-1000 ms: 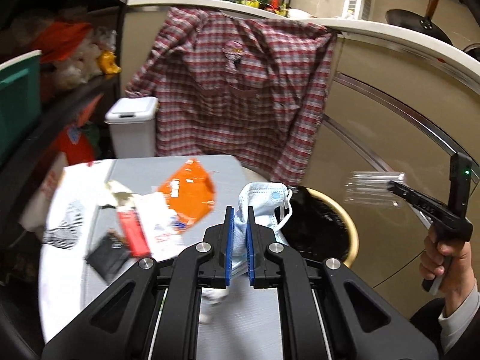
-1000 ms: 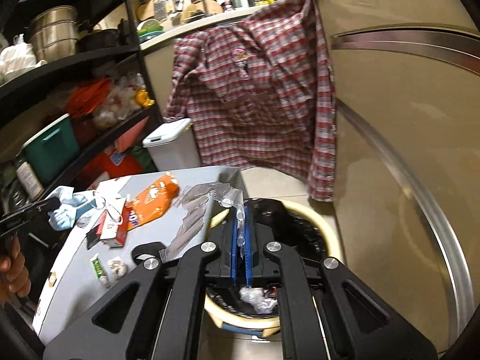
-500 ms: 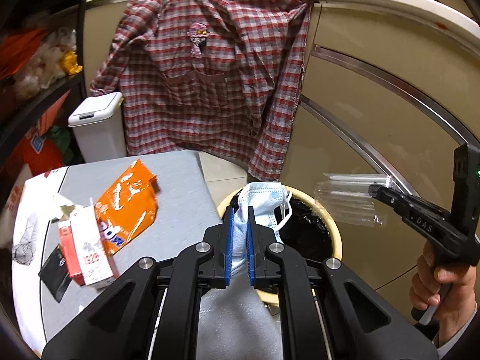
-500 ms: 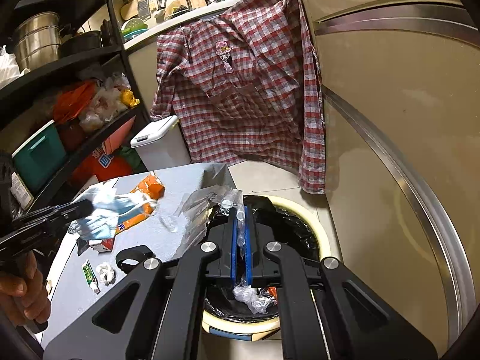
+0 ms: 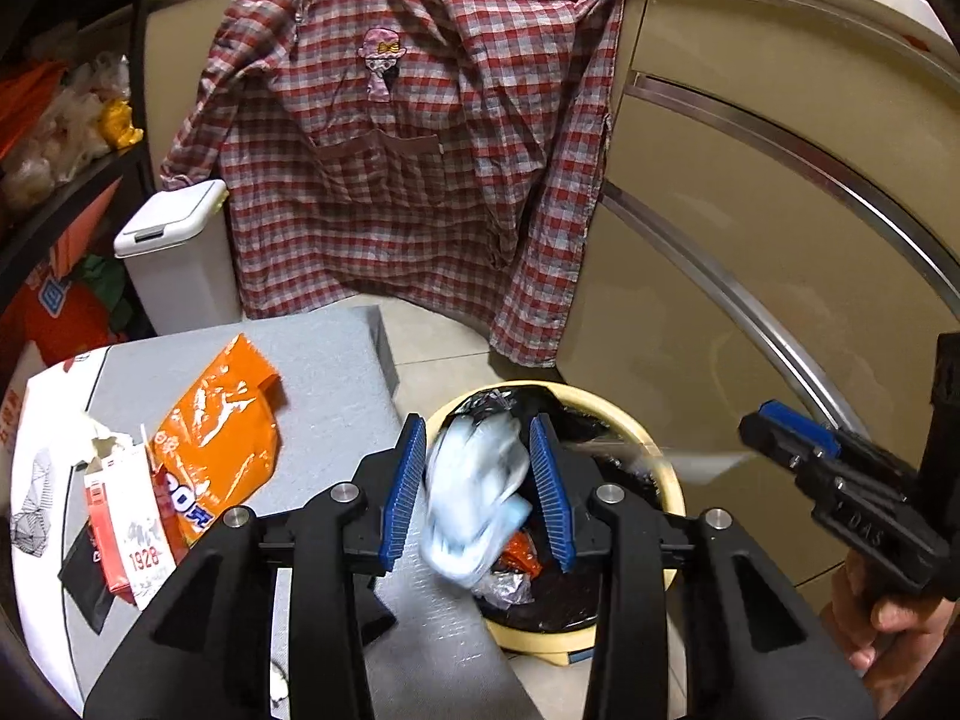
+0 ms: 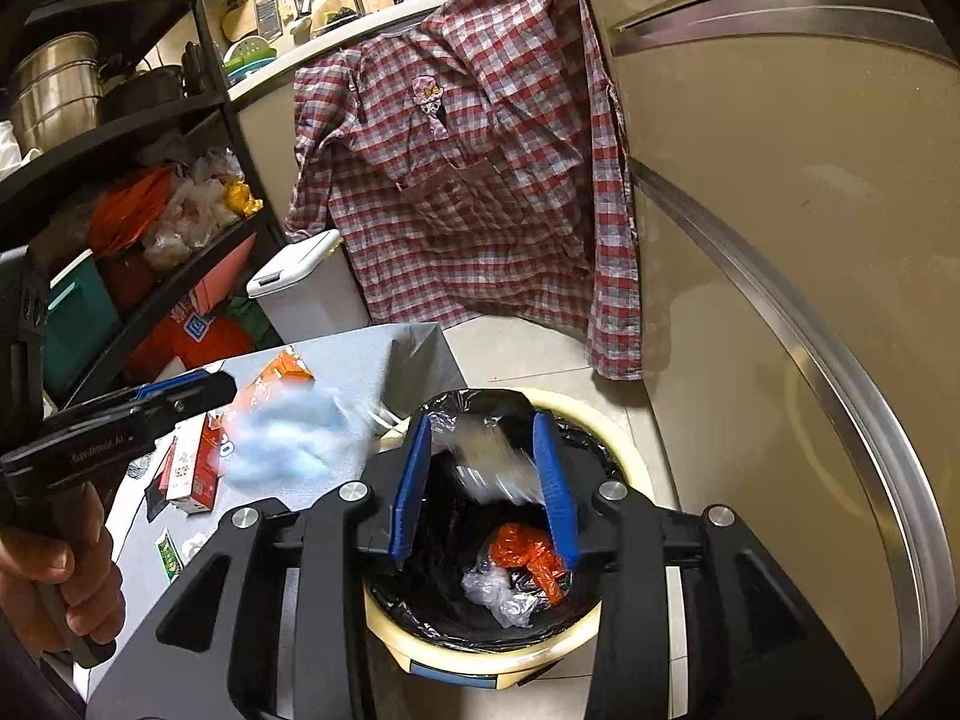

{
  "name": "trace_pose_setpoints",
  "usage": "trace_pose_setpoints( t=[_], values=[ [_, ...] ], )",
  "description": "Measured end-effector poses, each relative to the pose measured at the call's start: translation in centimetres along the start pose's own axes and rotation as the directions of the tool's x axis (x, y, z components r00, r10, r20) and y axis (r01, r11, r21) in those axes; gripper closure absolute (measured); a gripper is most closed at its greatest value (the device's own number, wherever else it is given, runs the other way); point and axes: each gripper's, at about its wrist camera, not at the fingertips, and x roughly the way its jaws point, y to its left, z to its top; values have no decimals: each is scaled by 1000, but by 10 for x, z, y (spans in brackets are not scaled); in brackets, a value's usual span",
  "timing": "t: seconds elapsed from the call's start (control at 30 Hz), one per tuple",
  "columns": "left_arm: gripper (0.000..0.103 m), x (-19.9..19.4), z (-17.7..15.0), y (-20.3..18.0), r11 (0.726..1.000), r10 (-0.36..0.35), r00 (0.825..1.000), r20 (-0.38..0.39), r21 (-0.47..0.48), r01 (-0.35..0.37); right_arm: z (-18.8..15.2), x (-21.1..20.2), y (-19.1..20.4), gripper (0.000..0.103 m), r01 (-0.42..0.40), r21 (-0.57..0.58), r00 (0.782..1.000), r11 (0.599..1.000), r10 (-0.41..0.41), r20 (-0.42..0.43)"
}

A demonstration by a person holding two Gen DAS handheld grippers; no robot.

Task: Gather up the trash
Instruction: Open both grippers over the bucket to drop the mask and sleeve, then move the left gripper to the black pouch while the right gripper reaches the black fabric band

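Both sets of jaws are opening above the lined bin (image 5: 660, 462), so the left gripper (image 5: 477, 480) frees the blurred face mask (image 5: 474, 504) and the right gripper (image 6: 483, 474) the clear wrapper (image 6: 489, 465); holding both hands centred over the rim should land them inside.

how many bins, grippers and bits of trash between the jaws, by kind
bins: 2, cream bin and white bin
grippers: 2, left gripper and right gripper, both with jaws opening
trash between the jaws: 2, blue mask in the left, clear wrapper in the right
total: 6
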Motion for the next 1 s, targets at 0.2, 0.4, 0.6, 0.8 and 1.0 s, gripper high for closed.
trace_pose_setpoints(
  t=[0.2,0.4,0.6,0.8,1.0],
  values=[
    [67,-6,-1,-2,1000,-12,1000,11,6,12,1,1,-4,64,-15,18,1000,1000,15,-2],
    [67,-26,-1,8,1000,-1,999,43,2,1,2,0,-3,64,-14,15,1000,1000,14,8],
    [67,-75,-3,44,999,40,994,104,-12,-39,3,-6,15,64,-23,-7,999,1000,23,47],
    [67,-130,-8,93,994,109,982,153,-34,-105,4,-15,45,64,-55,-38,994,998,58,90],
    [67,-168,-22,144,982,184,968,172,-66,-175,1,-19,80,64,-96,-77,988,992,104,113]
  ],
)
